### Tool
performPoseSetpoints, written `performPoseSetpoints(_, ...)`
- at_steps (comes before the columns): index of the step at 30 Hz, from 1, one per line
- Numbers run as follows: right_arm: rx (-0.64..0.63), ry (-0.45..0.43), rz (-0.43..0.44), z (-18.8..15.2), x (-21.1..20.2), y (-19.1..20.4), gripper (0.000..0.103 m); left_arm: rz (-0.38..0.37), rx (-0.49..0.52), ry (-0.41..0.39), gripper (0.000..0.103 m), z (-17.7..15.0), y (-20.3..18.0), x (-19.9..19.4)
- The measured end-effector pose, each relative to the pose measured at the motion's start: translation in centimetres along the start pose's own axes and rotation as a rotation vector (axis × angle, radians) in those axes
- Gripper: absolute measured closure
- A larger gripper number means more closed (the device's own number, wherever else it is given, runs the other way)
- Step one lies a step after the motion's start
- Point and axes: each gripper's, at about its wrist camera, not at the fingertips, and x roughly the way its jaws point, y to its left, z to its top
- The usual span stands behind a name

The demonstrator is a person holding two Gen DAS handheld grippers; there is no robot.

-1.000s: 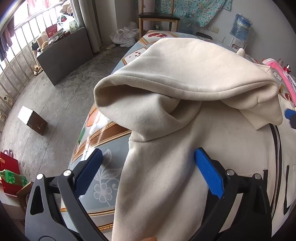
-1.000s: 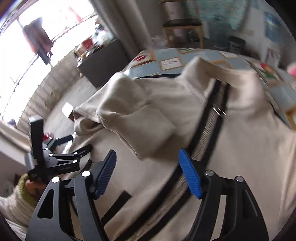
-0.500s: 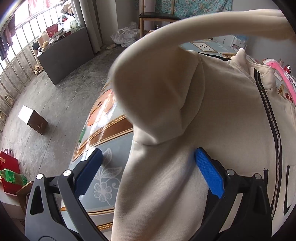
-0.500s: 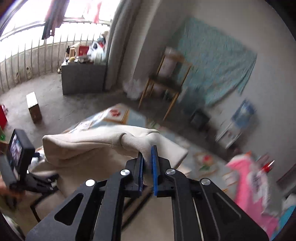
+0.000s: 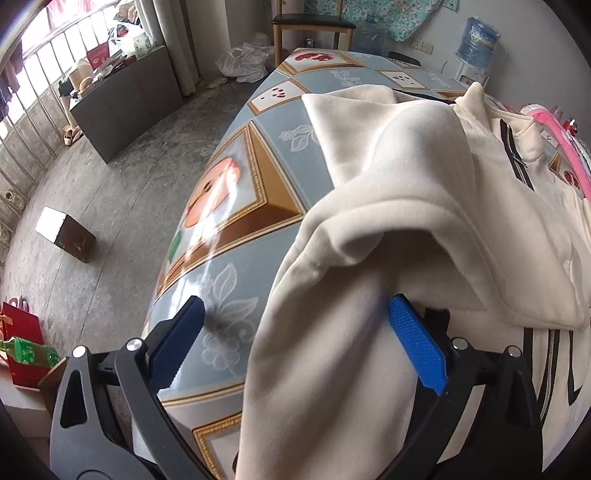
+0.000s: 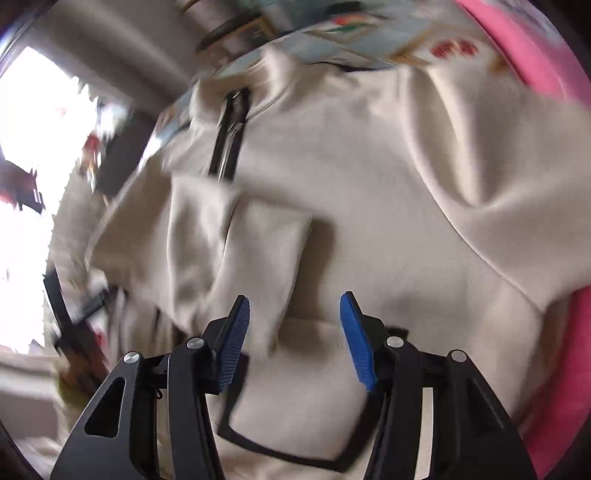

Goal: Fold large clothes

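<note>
A cream zip jacket [image 5: 424, 369] lies on the table's patterned cloth [image 5: 236, 192]. One sleeve [image 5: 461, 240] is folded over across its front, near the black-trimmed zip [image 5: 517, 158]. My left gripper [image 5: 295, 306] is open wide and straddles the jacket's side edge, with neither pad pressing on it. The right wrist view is blurred. There my right gripper [image 6: 293, 299] hangs over the jacket [image 6: 424, 166] with its jaws opening. The sleeve's cuff [image 6: 269, 251] lies loose just ahead of the gap, and no pad touches it.
The table's left edge drops to a concrete floor with a small box [image 5: 66, 240], a red bag [image 5: 18, 343] and a green bottle [image 5: 29, 354]. A chair [image 5: 310, 22], a water bottle [image 5: 478, 40] and a dark cabinet [image 5: 125, 96] stand beyond. Pink fabric [image 6: 517, 44] lies along the jacket's right.
My right gripper shut on the sleeve, lifted and swung it across the jacket, then let it go; the sleeve now lies over the front. My left gripper has stayed put.
</note>
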Motion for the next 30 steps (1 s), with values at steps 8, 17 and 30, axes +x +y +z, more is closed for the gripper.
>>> performPoseSetpoints(8, 0.022, -0.014, -0.077, 0.8, 2.7, 2.3, 0.053, 0.035, -0.004, -0.033, 0.006, -1.6, 0.4, -0.6)
performPoseSetpoints(17, -0.201, -0.111, -0.297, -0.7, 1.5, 7.2, 0.099, 0.015, -0.038, -0.056, 0.006, -2.1, 1.0, -0.7)
performPoseSetpoints(30, 0.018, -0.207, -0.119, 1.4, -2.2, 0.9, 0.099, 0.0, -0.065, -0.046, 0.006, -2.2, 2.0, -0.9)
